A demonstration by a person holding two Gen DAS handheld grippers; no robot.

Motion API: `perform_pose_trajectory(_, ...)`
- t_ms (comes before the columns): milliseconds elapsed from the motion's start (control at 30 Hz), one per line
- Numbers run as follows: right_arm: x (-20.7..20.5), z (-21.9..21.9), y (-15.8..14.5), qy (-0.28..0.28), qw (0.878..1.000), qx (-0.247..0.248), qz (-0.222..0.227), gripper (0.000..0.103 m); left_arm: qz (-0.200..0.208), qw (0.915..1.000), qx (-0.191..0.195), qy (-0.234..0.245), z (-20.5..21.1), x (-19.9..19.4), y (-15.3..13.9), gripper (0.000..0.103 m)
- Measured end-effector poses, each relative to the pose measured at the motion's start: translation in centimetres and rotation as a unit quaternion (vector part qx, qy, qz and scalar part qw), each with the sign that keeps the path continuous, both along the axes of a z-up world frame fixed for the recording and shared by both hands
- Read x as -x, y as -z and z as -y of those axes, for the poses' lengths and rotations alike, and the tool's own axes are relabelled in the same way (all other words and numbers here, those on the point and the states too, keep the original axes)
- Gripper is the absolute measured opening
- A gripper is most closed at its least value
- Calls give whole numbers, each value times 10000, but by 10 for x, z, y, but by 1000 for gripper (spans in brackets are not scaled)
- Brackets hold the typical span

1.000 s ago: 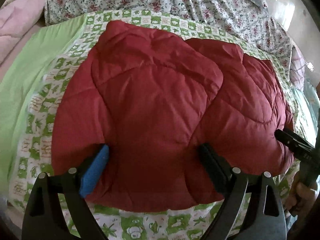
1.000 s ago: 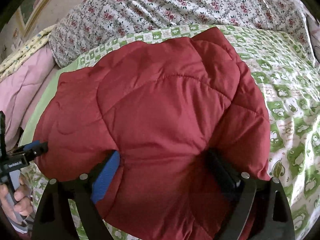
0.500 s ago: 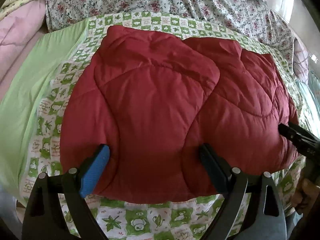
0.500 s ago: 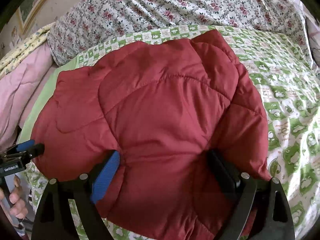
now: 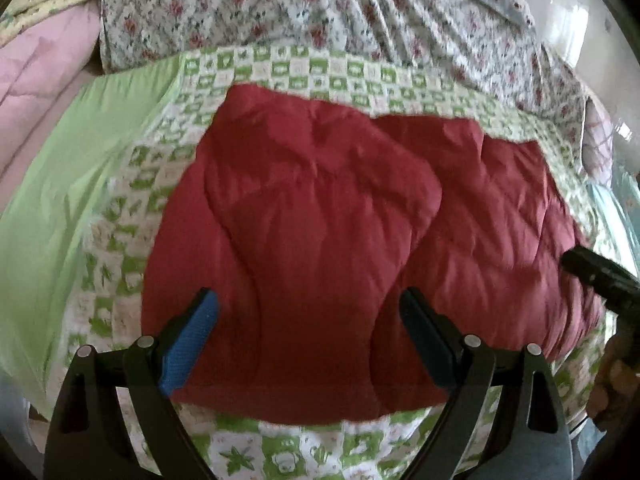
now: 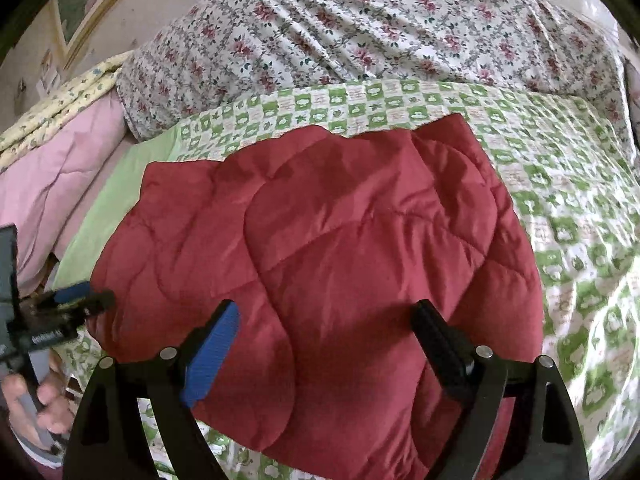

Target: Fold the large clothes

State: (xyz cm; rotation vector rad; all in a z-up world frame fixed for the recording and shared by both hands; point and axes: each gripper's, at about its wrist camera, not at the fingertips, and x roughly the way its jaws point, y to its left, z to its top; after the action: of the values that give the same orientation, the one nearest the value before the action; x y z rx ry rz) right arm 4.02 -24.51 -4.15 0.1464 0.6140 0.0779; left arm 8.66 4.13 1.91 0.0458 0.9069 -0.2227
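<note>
Left gripper (image 5: 308, 336) wide, nothing pinched, over the near edge of the red quilted jacket (image 5: 340, 240). Our right gripper (image 6: 324, 344) is wide too, jaws closing, pads clear of the fabric, above the jacket's near right part. Jacket lies folded, flat on the green checked sheet (image 6: 560, 184). Beyond the jacket: floral bedding (image 6: 360, 36); to its left, a pink quilt (image 6: 52, 184).

red quilted jacket (image 5: 320, 248) | folded – puffy | flat on green-checked bedspread (image 5: 304, 68)
</note>
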Motion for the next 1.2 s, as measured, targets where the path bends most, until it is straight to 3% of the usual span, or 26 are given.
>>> perform_pose_trajectory(167,-26,-1,-6,-61,9997,102,-192,89,-46,9998,-166,96,15,-39,-4,93)
perform_pose_trajectory(300,-52,5,-4,-18,9989,132,-448,91,-345,9990,-275,28,19,-71,15,93)
perform_pose_trajectory(500,-89,12,10,-81,9969,89,-774,92,-456,9982,-341,-173,16,-93,36,94)
perform_pose_trajectory(633,-103,22,18,-67,9964,-209,-825,92,-449,9975,-502,-211,22,-96,38,96)
perform_pose_trajectory(900,-98,22,14,8,9971,-230,-725,90,-410,9973,-563,-219,22,-99,41,98)
perform_pose_trajectory(1067,-60,15,-10,-48,9992,-166,-353,87,-361,9975,-556,-233,21,-99,43,99)
perform_pose_trajectory(1200,-42,10,-1,-18,9989,133,-459,87,-338,9976,-565,-236,21,-99,43,99)
